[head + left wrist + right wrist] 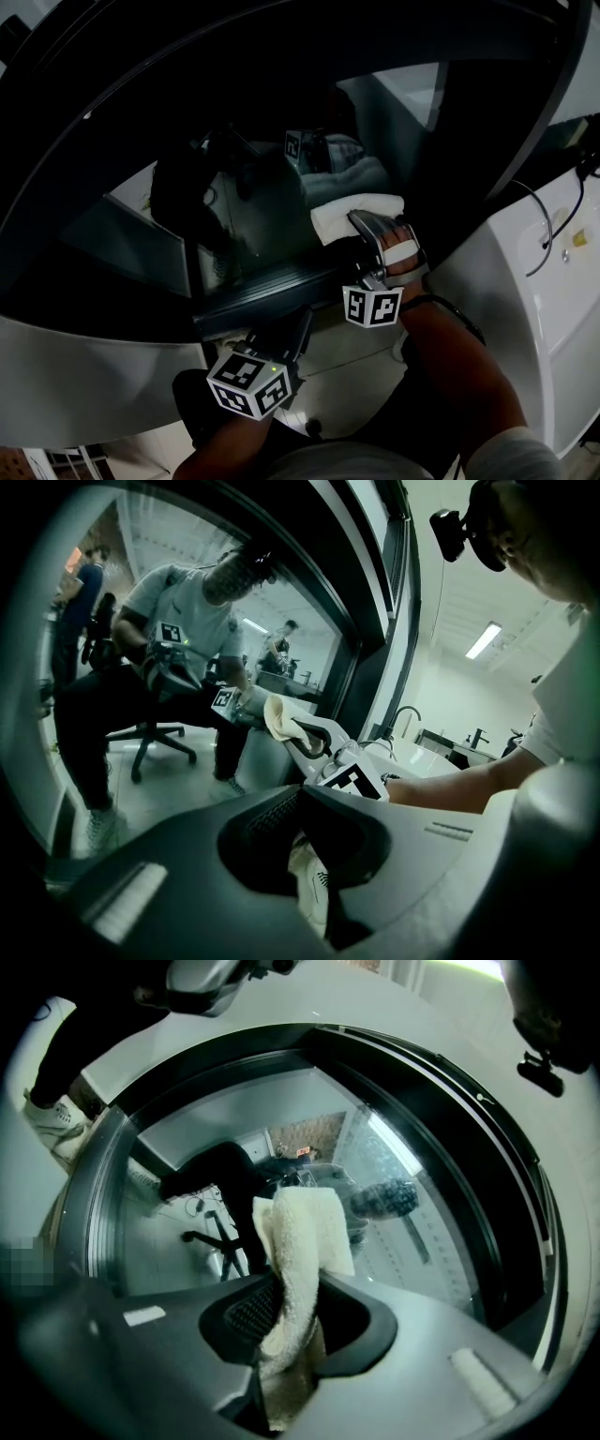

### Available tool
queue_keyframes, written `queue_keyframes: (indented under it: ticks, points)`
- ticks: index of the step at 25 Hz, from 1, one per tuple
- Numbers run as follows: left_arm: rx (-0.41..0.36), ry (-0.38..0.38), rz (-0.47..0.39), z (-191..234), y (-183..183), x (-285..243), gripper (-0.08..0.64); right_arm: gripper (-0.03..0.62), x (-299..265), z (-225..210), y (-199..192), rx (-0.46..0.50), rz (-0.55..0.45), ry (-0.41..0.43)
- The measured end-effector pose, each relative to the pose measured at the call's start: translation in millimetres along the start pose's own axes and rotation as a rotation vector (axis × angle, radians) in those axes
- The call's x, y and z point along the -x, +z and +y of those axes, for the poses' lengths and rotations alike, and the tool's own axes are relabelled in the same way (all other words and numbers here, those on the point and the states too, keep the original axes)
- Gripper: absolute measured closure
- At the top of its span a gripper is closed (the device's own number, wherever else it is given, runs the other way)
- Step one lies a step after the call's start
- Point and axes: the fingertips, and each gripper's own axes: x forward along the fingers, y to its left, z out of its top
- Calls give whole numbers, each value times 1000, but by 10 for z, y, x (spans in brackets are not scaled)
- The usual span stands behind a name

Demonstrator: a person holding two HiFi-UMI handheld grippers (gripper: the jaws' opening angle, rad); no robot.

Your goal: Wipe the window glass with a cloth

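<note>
Resting against the window glass, a pale terry cloth appears to be pressed to the lower part of the pane, just above the dark sill at the foot of the glass. It is clamped by the right hand-held gripper, whose jaws are closed on a fold of the cloth so that a free flap stands past the tips, presumably to give a soft face for wiping. The left hand-held gripper is seen below the glass, under the sill and apart from the cloth. Its jaws are brought together at the tips with nothing gripped, and it is judged to be parked clear of the wiping path.
</note>
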Motion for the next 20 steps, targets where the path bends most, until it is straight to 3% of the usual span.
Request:
queue_keyframes:
  ticks: [11, 20]
  points:
    - [-3, 5, -4, -43, 33, 21, 543, 499, 3, 230, -61, -21, 26, 80]
    - [4, 8, -13, -32, 31, 63, 543, 499, 3, 377, -55, -104, 57, 141]
